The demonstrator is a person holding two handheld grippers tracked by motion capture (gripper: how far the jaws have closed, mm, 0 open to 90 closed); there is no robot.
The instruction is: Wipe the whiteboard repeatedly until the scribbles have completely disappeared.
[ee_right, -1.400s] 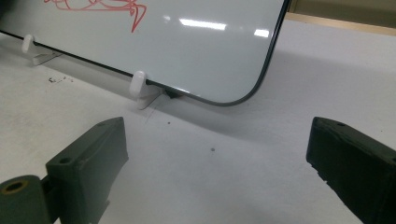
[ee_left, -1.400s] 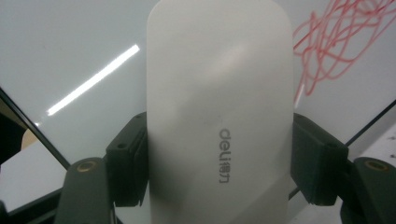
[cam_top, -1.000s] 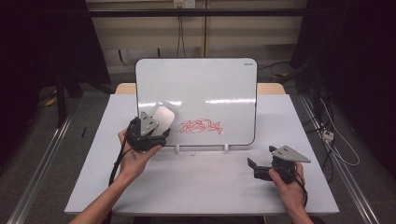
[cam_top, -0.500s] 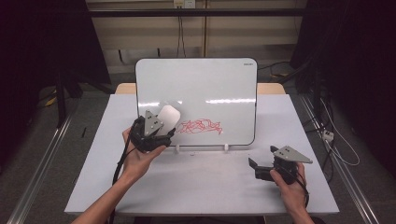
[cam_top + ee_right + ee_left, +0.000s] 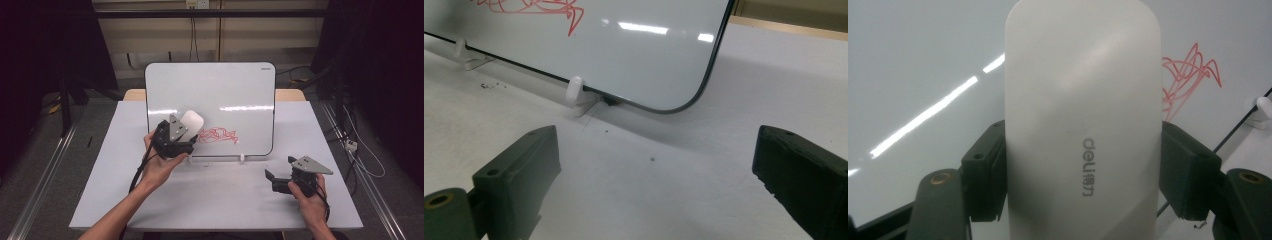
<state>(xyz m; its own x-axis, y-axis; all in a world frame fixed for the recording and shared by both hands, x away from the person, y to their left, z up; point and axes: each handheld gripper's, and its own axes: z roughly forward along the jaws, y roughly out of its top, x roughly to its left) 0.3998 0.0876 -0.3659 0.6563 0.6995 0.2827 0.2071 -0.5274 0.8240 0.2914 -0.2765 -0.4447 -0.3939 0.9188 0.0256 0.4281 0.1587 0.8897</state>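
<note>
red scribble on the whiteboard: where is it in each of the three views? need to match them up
High view: the red scribble sits low on the whiteboard, just right of the white eraser in the left gripper.
Left gripper view: right of centre, the scribble peeks out past the eraser's right edge.
Right gripper view: top left, the scribble is cut by the frame.
Shared landmark: the whiteboard's white foot clip.

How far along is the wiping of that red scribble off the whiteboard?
Done: the left gripper has its fingers clamped on the white eraser, raised against the whiteboard. In hand: the eraser sits just left of the red scribble. Left: the scribble looks untouched. The right gripper rests open on the table.
</note>
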